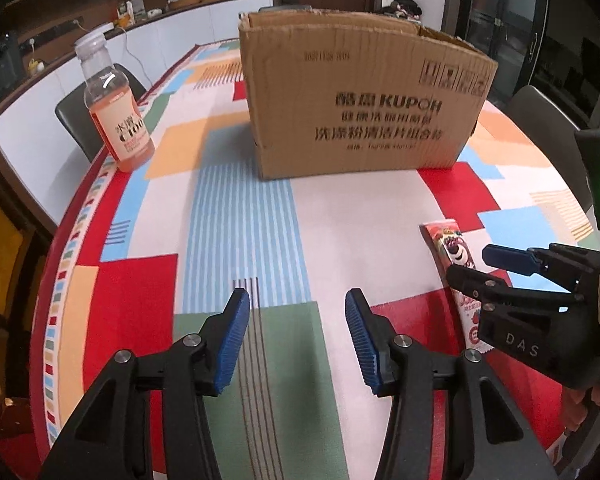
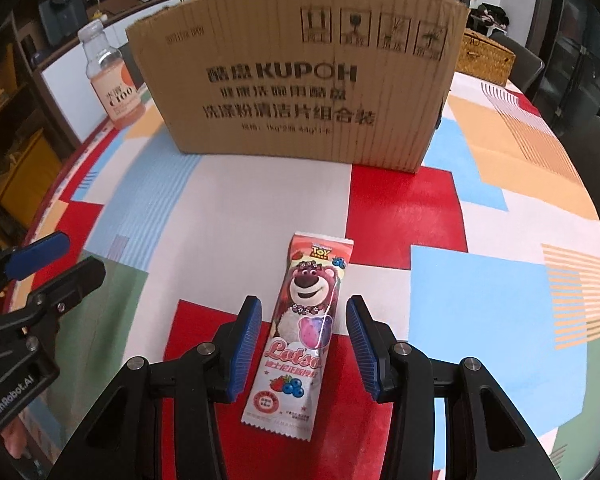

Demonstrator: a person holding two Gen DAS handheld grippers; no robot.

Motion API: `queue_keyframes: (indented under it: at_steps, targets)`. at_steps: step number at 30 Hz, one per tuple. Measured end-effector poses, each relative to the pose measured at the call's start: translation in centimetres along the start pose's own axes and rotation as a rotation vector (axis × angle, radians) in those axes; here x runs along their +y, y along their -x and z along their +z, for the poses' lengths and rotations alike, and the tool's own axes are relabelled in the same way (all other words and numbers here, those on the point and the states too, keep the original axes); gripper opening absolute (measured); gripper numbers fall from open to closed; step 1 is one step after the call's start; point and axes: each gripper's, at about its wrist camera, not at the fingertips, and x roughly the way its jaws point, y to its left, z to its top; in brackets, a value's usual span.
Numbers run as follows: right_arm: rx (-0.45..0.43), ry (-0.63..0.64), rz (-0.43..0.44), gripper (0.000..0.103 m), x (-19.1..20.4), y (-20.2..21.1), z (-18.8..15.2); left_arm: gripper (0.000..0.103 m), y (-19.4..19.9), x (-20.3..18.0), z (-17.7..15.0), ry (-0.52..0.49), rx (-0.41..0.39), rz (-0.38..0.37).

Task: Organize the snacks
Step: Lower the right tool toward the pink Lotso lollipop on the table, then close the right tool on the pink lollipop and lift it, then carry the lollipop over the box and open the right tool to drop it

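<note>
The right claw (image 2: 304,344) is seen with its jaws parted a moderate way, one blue pad on each side of a snack packet (image 2: 300,336). A clear gap is left between each pad and the wrapper, so the packet is not gripped. The packet, printed with a pink bear and berries, is laid flat on the bench (image 2: 500,280), lengthwise along the claw's line, on a cloth of red, blue, green and white blocks. The left claw (image 1: 296,344) is likewise held partly spread, with nothing between its pads but the striped cloth. In the left wrist view the packet is found well to the right, partly hidden by the right claw.

Behind the packet, a brown cardboard box (image 2: 300,92) with printed lettering is stood upright on the bench, its top open. Left of the box, apart from it, a capped bottle (image 1: 114,116) of orange drink is stood near the bench edge.
</note>
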Motion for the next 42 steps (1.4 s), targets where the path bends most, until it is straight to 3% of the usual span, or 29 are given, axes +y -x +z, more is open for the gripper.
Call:
queue_keyframes:
  at_steps: [14, 16, 23, 42]
  targets:
    - [0.021, 0.01, -0.032, 0.044, 0.1, -1.8, 0.4, 0.05, -1.6, -0.6, 0.5, -0.003, 0.025, 0.006]
    - [0.016, 0.014, -0.035, 0.036, 0.2, -1.7, 0.4, 0.05, -1.7, -0.6, 0.6, -0.002, 0.027, 0.005]
    - [0.012, 0.002, -0.004, 0.033, 0.3, -1.4, 0.0, 0.05, -1.3, -0.9, 0.8, -0.005, 0.021, 0.0]
    - [-0.149, -0.009, 0.027, 0.033, 0.1, 4.5, 1.5, 0.057, 4.5, -0.5, 3.0, -0.006, -0.129, 0.019]
